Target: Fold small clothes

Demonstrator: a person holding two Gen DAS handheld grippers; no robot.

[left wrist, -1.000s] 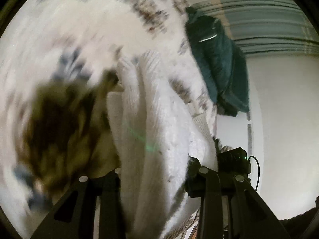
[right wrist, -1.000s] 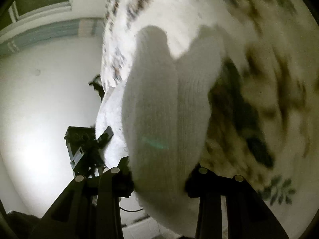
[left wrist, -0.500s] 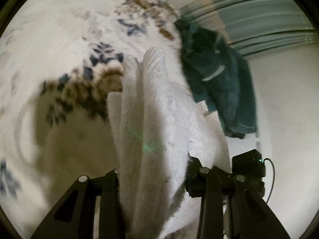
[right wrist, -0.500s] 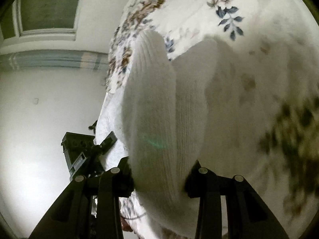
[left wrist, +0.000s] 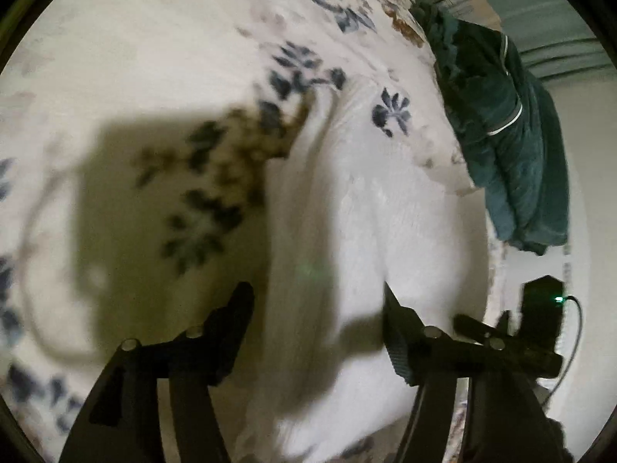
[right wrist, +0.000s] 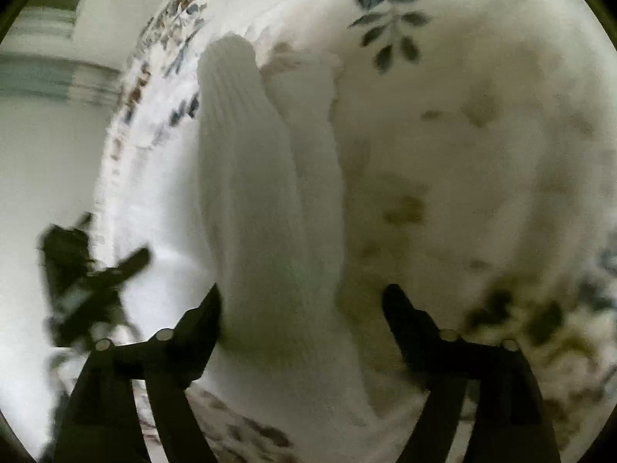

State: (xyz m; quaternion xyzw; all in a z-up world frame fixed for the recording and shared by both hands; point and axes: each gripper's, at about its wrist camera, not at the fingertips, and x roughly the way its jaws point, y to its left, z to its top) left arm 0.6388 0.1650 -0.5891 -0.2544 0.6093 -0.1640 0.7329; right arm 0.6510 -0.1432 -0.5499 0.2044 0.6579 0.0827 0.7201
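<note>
Letting go on both sides; left view: left gripper (left wrist: 314, 301) fingers have just spread wide, white knit garment (left wrist: 347, 231) lying loose between them at 12 o'clock on the floral bed (left wrist: 154, 58); right view: right gripper (right wrist: 300, 301) likewise just opened, garment (right wrist: 262, 212) resting free, so this fold looks laid down.

The garment (left wrist: 347, 231) is white with a fine ribbed knit, its ribs plain in the right wrist view (right wrist: 250, 193). The bedspread (left wrist: 154, 58) under it is cream-white, printed with dark blue leaf sprigs and brown-ochre blossoms; a grey-olive shadow lies across its left part. A second cloth (left wrist: 509, 146) at the bed's edge is dark teal with a thin white stripe. Both tools, left (left wrist: 316, 305) and right (right wrist: 300, 305), are black.
</note>
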